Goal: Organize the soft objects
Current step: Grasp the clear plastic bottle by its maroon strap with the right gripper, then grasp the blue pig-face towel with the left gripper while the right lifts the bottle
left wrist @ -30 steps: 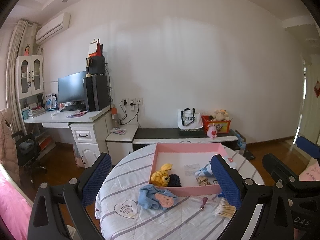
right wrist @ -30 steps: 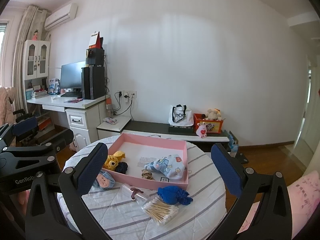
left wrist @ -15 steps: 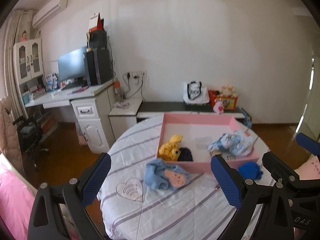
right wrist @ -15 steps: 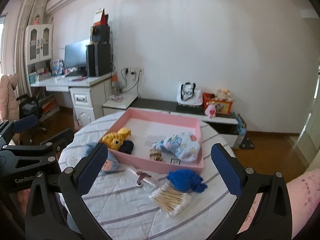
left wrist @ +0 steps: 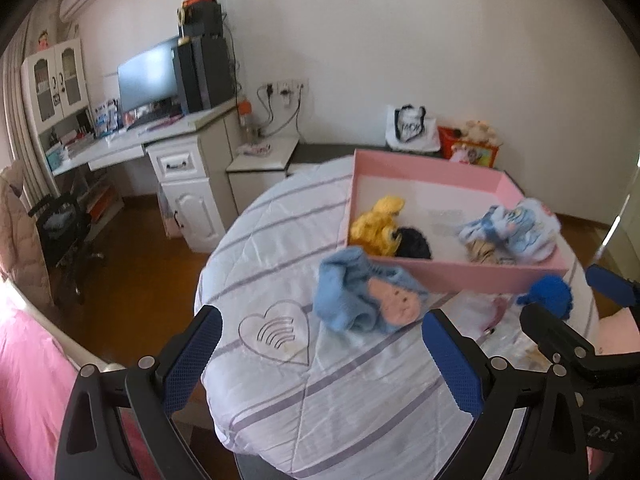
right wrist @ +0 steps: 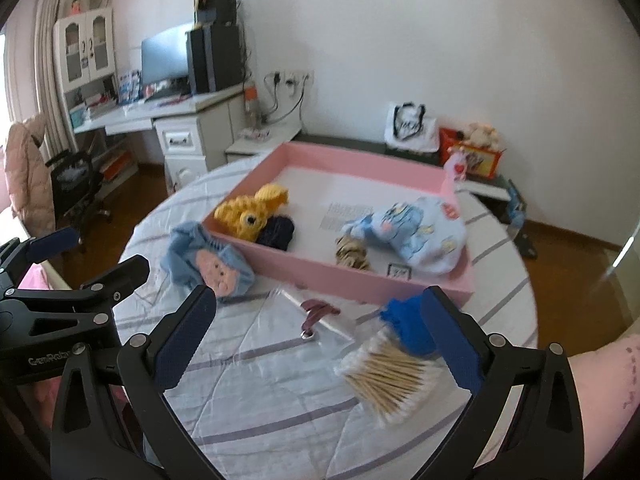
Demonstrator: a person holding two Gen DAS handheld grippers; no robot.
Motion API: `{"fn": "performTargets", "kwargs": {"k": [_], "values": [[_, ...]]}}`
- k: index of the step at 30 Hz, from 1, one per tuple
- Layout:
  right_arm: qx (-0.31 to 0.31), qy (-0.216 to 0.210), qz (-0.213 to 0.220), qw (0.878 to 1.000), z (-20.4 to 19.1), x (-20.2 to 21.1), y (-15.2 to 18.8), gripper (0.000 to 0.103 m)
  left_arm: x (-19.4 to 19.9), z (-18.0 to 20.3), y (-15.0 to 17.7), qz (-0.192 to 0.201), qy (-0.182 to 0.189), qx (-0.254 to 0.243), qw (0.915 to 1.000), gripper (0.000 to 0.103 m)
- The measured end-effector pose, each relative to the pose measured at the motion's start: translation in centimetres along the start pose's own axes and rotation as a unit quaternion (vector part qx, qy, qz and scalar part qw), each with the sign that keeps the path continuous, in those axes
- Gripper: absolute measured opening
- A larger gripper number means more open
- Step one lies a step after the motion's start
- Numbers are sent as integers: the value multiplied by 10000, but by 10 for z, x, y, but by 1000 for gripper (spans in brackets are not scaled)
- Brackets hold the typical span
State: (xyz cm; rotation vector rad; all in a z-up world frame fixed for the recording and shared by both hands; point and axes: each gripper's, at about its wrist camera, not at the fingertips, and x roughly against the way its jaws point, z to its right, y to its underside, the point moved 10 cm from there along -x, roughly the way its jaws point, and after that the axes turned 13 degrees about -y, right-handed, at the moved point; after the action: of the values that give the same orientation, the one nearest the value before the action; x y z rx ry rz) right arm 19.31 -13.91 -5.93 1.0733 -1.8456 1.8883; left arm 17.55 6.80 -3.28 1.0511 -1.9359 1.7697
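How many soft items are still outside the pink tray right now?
2. The light blue plush lies on the table by the tray's near-left corner; the dark blue knit sits at its front edge, beside the cotton swabs. Others may be hidden.

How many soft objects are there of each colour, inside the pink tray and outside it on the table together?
Yellow: 1, the knitted toy in the pink tray.
Dark navy: 1, the small bundle in the tray.
Light blue: 2, the printed cloth in the tray and the pig-face cloth on the table.
Striped brown: 1, the small piece in the tray.
Bright blue: 1, the knitted piece on the table.
Total: 6
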Motion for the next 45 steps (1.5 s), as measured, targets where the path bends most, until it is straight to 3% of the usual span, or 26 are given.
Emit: {"fn": "performTargets", "kwargs": {"k": [9, 15, 19, 22, 24, 27, 34, 45], "values": [[-152, -5, -656, 9977, 8, -50, 19, 94, -47, -10, 16, -486, -18, 50, 9988, 100], [-275, -34, -1172, 9927, 13, -83, 35, 81, -76, -11, 24, -791, 106, 61, 9968, 99], [-163, 142, -1340, 9907, 14, -96, 42, 81, -87, -12, 28, -892, 169, 48, 9959, 99], [-140, 303, -1394, 9897, 18, -99, 44, 70, -90, -9, 29, -932, 240, 56, 9953, 99], [-265, 361, -1349, 9899, 22, -98, 44, 53, -90, -7, 29, -943, 283, 46, 9951, 99], [-472, 335, -1313, 9897, 29, -95, 43, 45, -88, -3, 29, -945, 343, 18, 9949, 99], [-577, -55, -1092, 9923, 21, -77, 35, 41, -83, 8, 27, -939, 434, -67, 9946, 99], [-899, 85, -282, 9955, 43, -24, 10, 42, -83, 38, 13, -923, 677, -188, 9932, 100]]}}
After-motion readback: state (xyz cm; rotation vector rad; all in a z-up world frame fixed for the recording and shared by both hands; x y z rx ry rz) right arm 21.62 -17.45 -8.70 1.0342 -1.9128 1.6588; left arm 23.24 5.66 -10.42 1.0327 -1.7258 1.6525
